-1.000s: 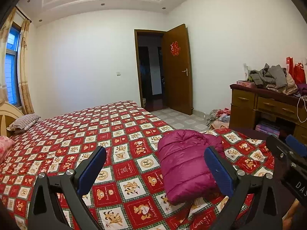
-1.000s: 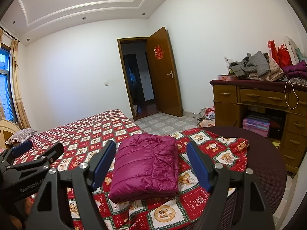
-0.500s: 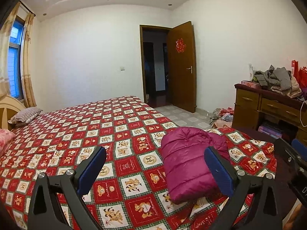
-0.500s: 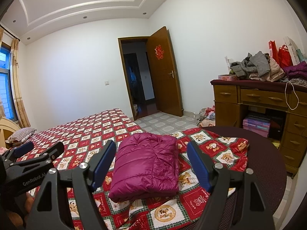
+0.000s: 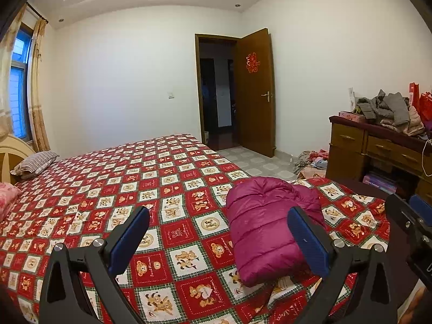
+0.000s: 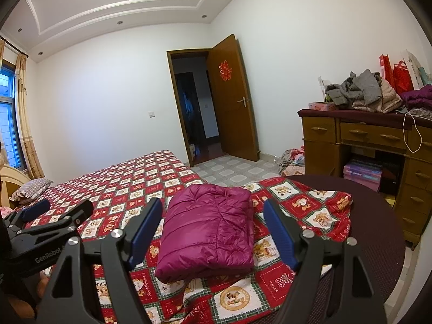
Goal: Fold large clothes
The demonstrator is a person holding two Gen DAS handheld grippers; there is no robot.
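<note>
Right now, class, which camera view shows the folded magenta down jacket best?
The right wrist view: the jacket lies centred between its open fingers, its whole top visible on the bedspread. In the left wrist view the jacket sits off to the right, partly hidden behind one finger.

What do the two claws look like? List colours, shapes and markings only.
Both match. The left claw and right claw each have two angular matte-black arms with triangular cut-outs and silver round bolts, and flat blue textured pads on the inner faces. White "GenRobot" lettering marks the left claw's body. No cables or sleeves show.
</note>
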